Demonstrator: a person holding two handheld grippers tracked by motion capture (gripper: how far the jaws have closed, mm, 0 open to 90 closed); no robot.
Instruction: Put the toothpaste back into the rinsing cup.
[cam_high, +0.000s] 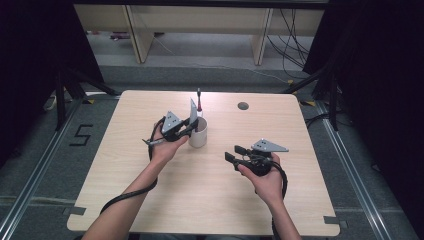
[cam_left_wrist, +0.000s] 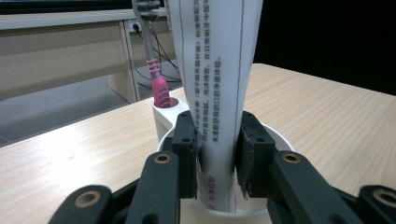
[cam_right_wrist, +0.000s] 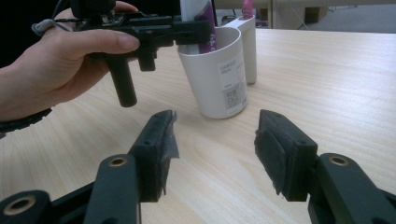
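Toothpaste tube (cam_left_wrist: 212, 88): stood upright in the white cup (cam_right_wrist: 217, 74) near the surface's (cam_high: 150, 200) middle, pinched by my left tool (cam_left_wrist: 215, 154) just above the rim, probably for lowering straight in. Toothbrush (cam_left_wrist: 156, 79): upright in the cup's side holder behind. My right tool (cam_right_wrist: 215, 149): jaws apart, empty, just beside the cup. Bare surface all round, edges well apart.

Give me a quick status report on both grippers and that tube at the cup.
Left gripper shut on toothpaste tube, its lower end in the white cup. Right gripper open, holding nothing, short of the cup. Toothbrush upright in side holder, clear of tube.
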